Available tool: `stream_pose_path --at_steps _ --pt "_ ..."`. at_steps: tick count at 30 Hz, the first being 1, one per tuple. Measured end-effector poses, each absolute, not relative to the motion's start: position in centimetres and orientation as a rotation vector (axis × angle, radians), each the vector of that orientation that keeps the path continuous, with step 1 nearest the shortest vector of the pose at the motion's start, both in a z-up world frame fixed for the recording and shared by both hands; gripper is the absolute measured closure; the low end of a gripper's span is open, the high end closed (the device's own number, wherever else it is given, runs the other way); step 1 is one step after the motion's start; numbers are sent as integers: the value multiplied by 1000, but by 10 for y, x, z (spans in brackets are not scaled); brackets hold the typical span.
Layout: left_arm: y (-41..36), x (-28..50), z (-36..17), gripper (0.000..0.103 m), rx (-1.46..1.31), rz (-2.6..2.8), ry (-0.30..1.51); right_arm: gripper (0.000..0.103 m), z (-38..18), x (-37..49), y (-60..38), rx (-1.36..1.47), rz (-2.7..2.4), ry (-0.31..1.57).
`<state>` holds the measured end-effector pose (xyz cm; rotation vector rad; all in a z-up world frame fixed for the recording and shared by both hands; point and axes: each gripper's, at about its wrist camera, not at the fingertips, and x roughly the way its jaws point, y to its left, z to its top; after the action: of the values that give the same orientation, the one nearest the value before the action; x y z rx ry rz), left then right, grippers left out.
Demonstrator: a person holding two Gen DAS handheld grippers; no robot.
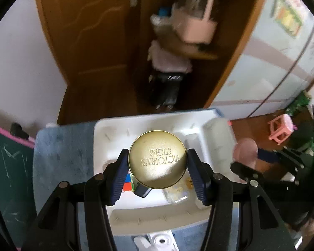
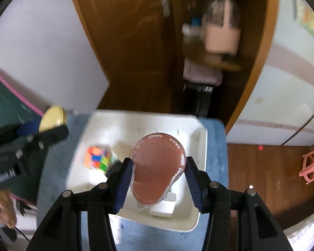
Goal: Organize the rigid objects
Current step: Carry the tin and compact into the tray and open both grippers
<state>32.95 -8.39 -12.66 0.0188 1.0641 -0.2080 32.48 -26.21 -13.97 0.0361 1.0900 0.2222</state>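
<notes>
A round gold tin (image 1: 157, 159) with embossed lettering on its lid sits between the blue pads of my left gripper (image 1: 158, 153), which is shut on it above the white tray (image 1: 106, 129). Under it in the tray lie a colour cube (image 1: 128, 181), a dark blue item (image 1: 142, 190) and a clear plastic box (image 1: 178, 190). My right gripper (image 2: 158, 161) is shut on a pink teardrop-shaped case (image 2: 155, 171) with a clear rim, over the same tray (image 2: 106, 121). The cube (image 2: 97, 156) lies to its left and a white block (image 2: 163, 208) beneath it. Both views are blurred.
The tray rests on a blue cloth (image 1: 62, 156). A white device (image 1: 161, 240) lies at the cloth's front edge. Behind stand a wooden door (image 1: 90, 31) and a blurred person (image 1: 169, 60) in the doorway. A pink stool (image 2: 313, 165) is on the floor, right. A green board (image 1: 6, 167) is left.
</notes>
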Motion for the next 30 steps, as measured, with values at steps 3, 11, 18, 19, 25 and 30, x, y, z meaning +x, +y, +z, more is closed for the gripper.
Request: stream_pose_path --at_steps 3,11,18,19,25,30 --pt "-87 348 -164 44 23 -151 1129 52 -179 339 -262 -8 234 1160" --pt "-99 370 -211 44 63 -96 1197 52 -236 362 -271 -59 255 1253" --pt "-102 390 -228 44 67 -51 1217 37 -236 369 -274 -17 282 1229" --pt "-100 392 -231 44 58 -43 1224 35 -236 369 -274 -2 293 1225" --pt "-90 401 -242 43 -36 -29 1283 33 -227 357 -273 -29 298 1180" --pt "-82 396 -235 33 -112 -30 1283 33 -219 345 -274 -9 314 1151"
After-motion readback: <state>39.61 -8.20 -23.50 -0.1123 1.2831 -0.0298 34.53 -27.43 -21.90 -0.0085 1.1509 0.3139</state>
